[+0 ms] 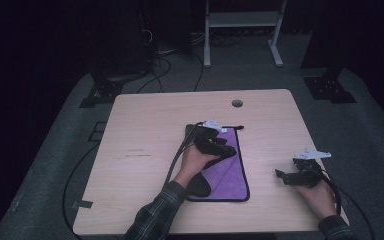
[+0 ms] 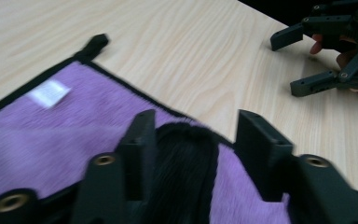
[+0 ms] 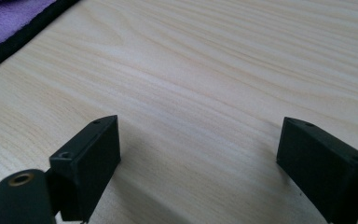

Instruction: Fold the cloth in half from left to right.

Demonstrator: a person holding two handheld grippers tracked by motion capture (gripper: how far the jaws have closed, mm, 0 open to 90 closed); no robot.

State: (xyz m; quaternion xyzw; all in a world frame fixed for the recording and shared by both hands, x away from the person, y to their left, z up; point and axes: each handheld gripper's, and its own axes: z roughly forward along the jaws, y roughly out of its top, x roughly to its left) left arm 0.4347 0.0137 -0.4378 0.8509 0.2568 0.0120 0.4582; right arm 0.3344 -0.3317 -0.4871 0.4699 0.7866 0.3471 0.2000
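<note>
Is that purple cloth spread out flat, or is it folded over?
Folded, it seems. The purple cloth lies as a narrow strip, and in the left gripper view a black fold of it bulges between the left gripper jaws.

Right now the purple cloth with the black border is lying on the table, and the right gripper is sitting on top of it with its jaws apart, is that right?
Not quite. The right gripper rests on bare table, off the purple cloth to its side, jaws apart. The high view shows the gap between them. The left gripper is the one over the cloth.
</note>
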